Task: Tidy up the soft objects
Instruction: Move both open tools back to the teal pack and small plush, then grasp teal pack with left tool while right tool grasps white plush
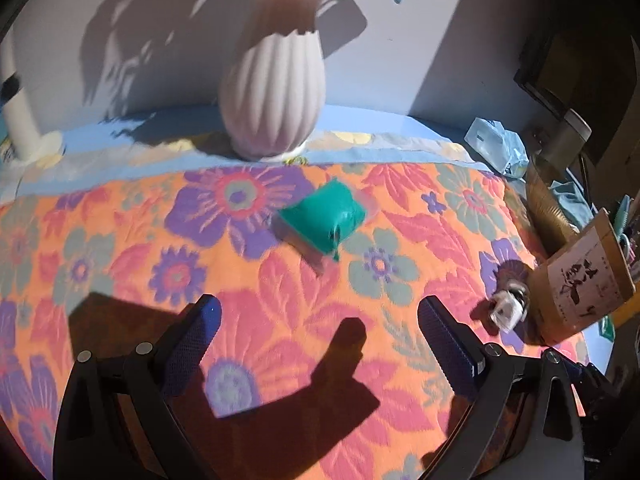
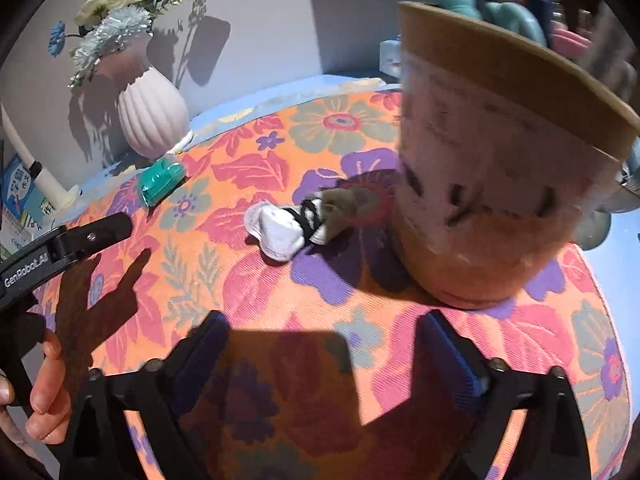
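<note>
A green soft bundle (image 1: 324, 218) lies on the flowered cloth, ahead of my left gripper (image 1: 319, 312), which is open and empty above the cloth. The bundle also shows far left in the right wrist view (image 2: 160, 182). A white, black and brown sock bundle (image 2: 296, 224) lies beside a tall brown paper container (image 2: 500, 168); it shows at the right in the left wrist view (image 1: 506, 310). My right gripper (image 2: 322, 332) is open and empty, short of the sock bundle. The left gripper's finger (image 2: 96, 232) shows at the left there.
A ribbed white vase (image 1: 274, 96) with flowers stands at the back by the wall. A blue plastic packet (image 1: 496, 146) lies at the back right. The container (image 1: 580, 280) holds several items. A white post (image 1: 18, 112) stands back left. The table edge curves near right.
</note>
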Demonstrator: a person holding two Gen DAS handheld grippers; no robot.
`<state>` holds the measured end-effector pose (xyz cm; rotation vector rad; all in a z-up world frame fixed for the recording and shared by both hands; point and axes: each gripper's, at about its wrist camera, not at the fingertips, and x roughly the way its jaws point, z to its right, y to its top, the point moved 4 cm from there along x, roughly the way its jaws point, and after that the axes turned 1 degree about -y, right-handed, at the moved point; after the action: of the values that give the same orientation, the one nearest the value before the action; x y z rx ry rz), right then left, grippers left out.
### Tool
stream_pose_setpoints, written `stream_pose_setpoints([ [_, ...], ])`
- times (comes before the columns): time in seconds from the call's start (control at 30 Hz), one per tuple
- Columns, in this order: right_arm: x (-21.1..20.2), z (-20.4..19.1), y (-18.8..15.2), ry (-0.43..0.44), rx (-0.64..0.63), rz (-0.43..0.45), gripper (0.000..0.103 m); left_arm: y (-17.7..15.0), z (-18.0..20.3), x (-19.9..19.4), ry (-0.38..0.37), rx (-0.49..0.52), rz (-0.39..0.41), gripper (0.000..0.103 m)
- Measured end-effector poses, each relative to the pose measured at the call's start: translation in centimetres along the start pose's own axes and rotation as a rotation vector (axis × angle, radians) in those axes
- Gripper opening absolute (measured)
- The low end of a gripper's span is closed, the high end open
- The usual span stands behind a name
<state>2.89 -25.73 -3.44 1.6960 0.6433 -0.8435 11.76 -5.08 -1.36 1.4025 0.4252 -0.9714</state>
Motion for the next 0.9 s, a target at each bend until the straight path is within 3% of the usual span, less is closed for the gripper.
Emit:
stream_pose_setpoints([
  [0.4,3.0,-2.3,3.4,-0.066,0.030,0.009,0.103,3.8,0.2,3.3,0.021,0.028,0.059,0.097],
  [0.43,3.2,-2.4,3.7,-0.068,0.028,0.012,0.103,3.7,0.2,3.5,0.013,0.028,0.056,0.094],
  [0.5,3.3,-2.6,4.0,-0.069,0.035,0.022,0.103,3.4,0.1,4.1,-0.003,0.030,0.028,0.066],
  [0.57,3.1,-2.7,4.1,-0.059,0.032,0.035,0.101,3.2,0.3,4.3,-0.013,0.036,0.017,0.056],
  [0.73,2.7,-3.0,4.3,-0.049,0.007,0.064,0.054,3.1,1.0,3.6,0.017,0.071,0.068,0.049],
  [0.77,2.6,-3.1,4.2,-0.031,0.003,0.068,0.048,3.0,1.1,3.4,0.023,0.081,0.075,0.049],
  [0.83,2.1,-3.3,3.8,0.051,-0.001,0.074,0.025,3.0,1.1,3.1,0.035,0.083,0.089,0.049],
  [0.9,1.4,-3.4,3.3,0.144,-0.007,0.075,0.022,2.9,1.0,2.6,0.045,0.076,0.103,0.049],
])
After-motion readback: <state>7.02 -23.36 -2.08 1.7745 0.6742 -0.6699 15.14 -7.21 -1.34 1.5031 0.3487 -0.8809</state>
